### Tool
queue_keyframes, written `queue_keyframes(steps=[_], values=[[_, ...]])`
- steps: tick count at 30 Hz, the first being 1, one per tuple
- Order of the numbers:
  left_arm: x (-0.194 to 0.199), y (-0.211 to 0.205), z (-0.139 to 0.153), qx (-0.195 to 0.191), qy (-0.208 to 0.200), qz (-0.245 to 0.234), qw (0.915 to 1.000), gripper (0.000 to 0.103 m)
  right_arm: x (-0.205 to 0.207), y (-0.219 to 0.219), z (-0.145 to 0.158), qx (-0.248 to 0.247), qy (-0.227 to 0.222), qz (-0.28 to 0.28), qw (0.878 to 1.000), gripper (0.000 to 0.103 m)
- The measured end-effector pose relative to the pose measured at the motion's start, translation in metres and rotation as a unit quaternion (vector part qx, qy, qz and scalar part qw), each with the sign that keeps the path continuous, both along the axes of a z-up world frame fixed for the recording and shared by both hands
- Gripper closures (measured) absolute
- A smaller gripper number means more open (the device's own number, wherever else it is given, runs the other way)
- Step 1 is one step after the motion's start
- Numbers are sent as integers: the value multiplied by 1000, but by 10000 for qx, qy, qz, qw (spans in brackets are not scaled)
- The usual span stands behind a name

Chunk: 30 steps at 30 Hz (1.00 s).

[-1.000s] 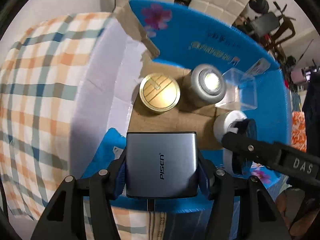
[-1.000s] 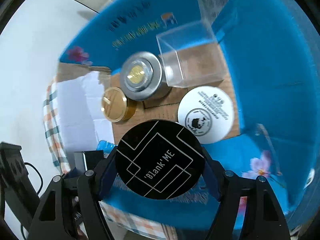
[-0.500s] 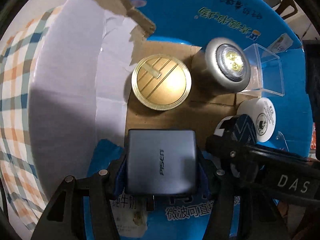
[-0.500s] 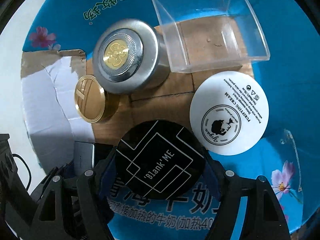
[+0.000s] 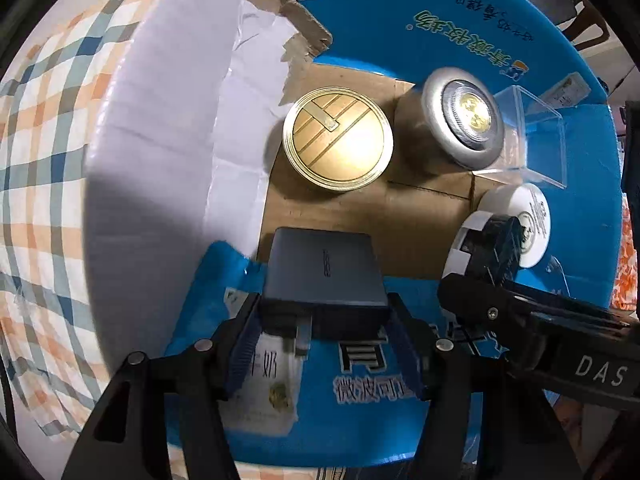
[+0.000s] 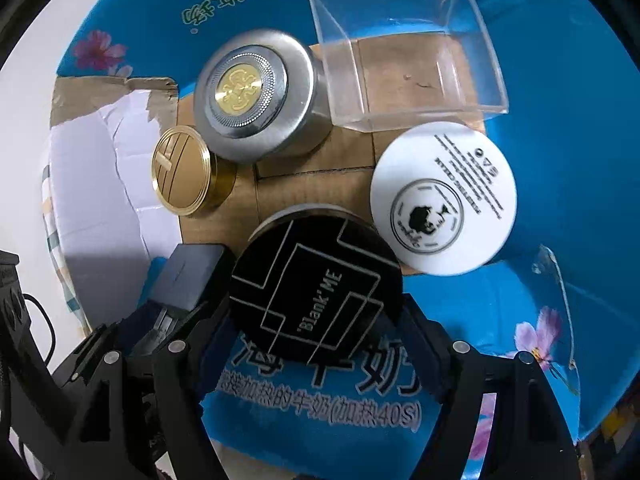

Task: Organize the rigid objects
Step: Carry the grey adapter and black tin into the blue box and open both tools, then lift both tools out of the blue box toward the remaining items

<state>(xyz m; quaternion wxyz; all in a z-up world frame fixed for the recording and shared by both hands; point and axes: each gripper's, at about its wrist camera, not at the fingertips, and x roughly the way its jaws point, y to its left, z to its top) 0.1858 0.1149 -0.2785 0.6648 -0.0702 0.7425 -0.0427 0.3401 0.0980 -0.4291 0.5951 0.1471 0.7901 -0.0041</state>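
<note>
Both tools are down inside the blue cardboard box (image 5: 460, 12), each with a load. Left gripper (image 5: 324, 322) is clamped narrow on a grey charger block (image 5: 322, 268), lower centre of the left view; its plug prongs now face the camera and its far end tips down toward the brown cardboard floor (image 5: 360, 240), where a second ago the block sat face-on above the box edge with the logo readable. Whether it touches the floor I cannot tell. Right gripper (image 6: 316, 320) holds a round black compact (image 6: 316, 288), lower centre of the right view, fingers closed on its rim; over the last second it has dropped from above the near wall to just over the floor, close beside the white cream jar (image 6: 442, 198) at centre right. Already packed: gold round tin (image 6: 182, 176) at centre left, silver puck light (image 6: 254, 96) above it, clear plastic box (image 6: 404, 60) at upper right. In the right view the charger sits just left of the compact (the two tools are crowding one corner). Judgement: both items are at their slots along the near row; release comes next, and the tight spacing risks one tool nudging the other's load or the jar.
</note>
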Motion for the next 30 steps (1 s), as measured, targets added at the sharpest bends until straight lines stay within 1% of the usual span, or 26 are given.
queue_keyframes(steps=[6,7,8,10,12,13,15,16,18,19,22,24,25,27,28,30], values=[[-10,-3,22,111,-117,-17,9999,44,-15,0,11,5,-71,144,9999,20],[-12,-3,25,120,-128,-19,9998,42,-17,-1,15,-16,-124,162,9998,19],[-14,-3,29,125,-150,-3,9998,39,-18,-2,18,-38,-174,181,9997,18],[-20,0,37,160,-211,13,9996,23,-22,-2,30,-110,-354,264,9990,15],[-27,0,47,221,-321,26,9992,16,-26,-3,42,-316,-577,359,9972,0],[-29,0,50,303,-368,24,9989,12,-28,-1,50,-391,-759,460,9953,0],[-36,-5,60,528,-546,-76,9971,7,-32,1,66,-562,-1125,683,9897,0],[-37,-7,67,595,-634,-92,9962,7,-32,1,74,-640,-1267,777,9868,0],[-40,-6,76,546,-752,-43,9957,6,-38,2,90,-827,-1547,1018,9792,0],[-41,-6,80,515,-809,3,9954,6,-41,-4,95,-845,-1632,1067,9772,0],[-39,-8,89,547,-979,44,9937,6,-49,-23,114,-732,-1728,1082,9763,0],[-42,-18,101,550,-1098,46,9924,6,-56,-36,129,-654,-1805,1104,9752,0],[-46,-23,108,565,-1149,55,9918,6,-63,-45,143,-623,-1835,1102,9748,0],[-52,-39,122,547,-1299,61,9900,6,-73,-64,162,-503,-1917,1080,9742,0],[-54,-44,125,526,-1344,77,9895,6,-78,-72,170,-465,-1960,1072,9736,0],[-62,-67,138,481,-1499,85,9875,6,-87,-94,185,-458,-2074,1052,9715,0]])
